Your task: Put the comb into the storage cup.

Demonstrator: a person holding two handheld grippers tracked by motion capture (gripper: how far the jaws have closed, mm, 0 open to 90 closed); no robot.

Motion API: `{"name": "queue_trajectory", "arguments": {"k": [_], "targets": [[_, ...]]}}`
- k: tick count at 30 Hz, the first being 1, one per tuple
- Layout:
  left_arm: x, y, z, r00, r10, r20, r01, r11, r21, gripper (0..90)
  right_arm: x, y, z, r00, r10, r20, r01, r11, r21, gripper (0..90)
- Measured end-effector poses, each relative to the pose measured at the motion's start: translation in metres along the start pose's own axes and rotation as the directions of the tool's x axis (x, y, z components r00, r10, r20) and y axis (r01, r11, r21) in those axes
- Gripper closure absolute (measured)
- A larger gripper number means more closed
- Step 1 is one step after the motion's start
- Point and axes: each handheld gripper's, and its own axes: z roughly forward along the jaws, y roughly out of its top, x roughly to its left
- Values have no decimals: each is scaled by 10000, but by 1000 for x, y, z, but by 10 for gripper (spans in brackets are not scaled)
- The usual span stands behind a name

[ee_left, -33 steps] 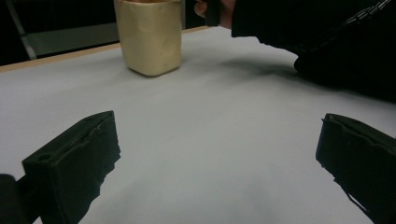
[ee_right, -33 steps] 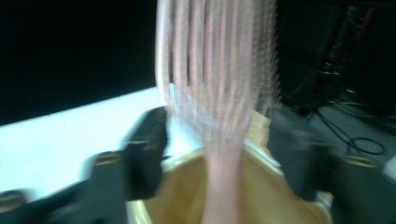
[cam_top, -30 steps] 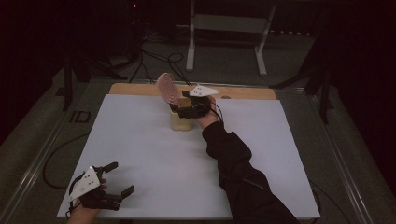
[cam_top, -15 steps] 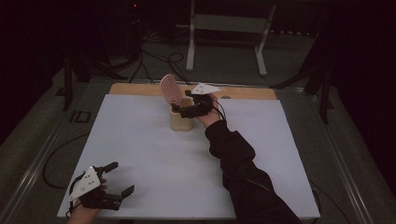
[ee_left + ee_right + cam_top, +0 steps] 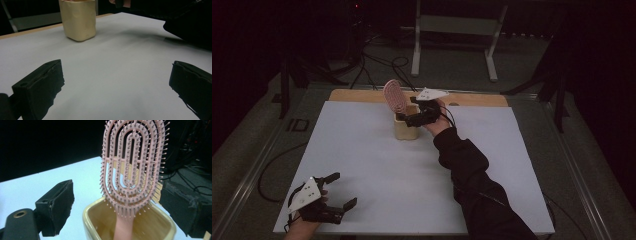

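A pink oval hairbrush (image 5: 394,97) stands handle-down in a cream cup (image 5: 405,129) at the far middle of the white table top. My right gripper (image 5: 413,119) hovers at the cup's rim, open. In the right gripper view the hairbrush (image 5: 132,162) rises from the cup (image 5: 92,220) between the parted jaws of the right gripper (image 5: 118,196), and neither jaw touches it. My left gripper (image 5: 343,190) rests open at the near left corner with nothing in it. In its own view the left gripper (image 5: 117,82) faces the distant cup (image 5: 78,20).
The white table top (image 5: 377,165) lies bare between the two grippers. A wooden strip (image 5: 357,95) runs along its far edge. The person's dark sleeve (image 5: 472,185) crosses the right half. Cables and a metal stand (image 5: 452,30) lie on the floor beyond.
The right hand has shifted only slightly at the cup, and the brush stays standing in it. The left gripper has not moved.
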Motion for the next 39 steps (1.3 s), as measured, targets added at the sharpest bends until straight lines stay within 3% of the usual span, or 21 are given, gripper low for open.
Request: {"name": "queue_trajectory", "arguments": {"k": [16, 39], "targets": [[1, 0, 0, 10000, -27, -16, 27, 10000, -45, 0, -4, 0, -17, 10000, 78, 25, -78, 9999, 109, 130], [-1, 0, 0, 10000, -21, -76, 21, 10000, 43, 0, -6, -11, -80, 9993, 367, 85, -370, 9989, 299, 122]]}}
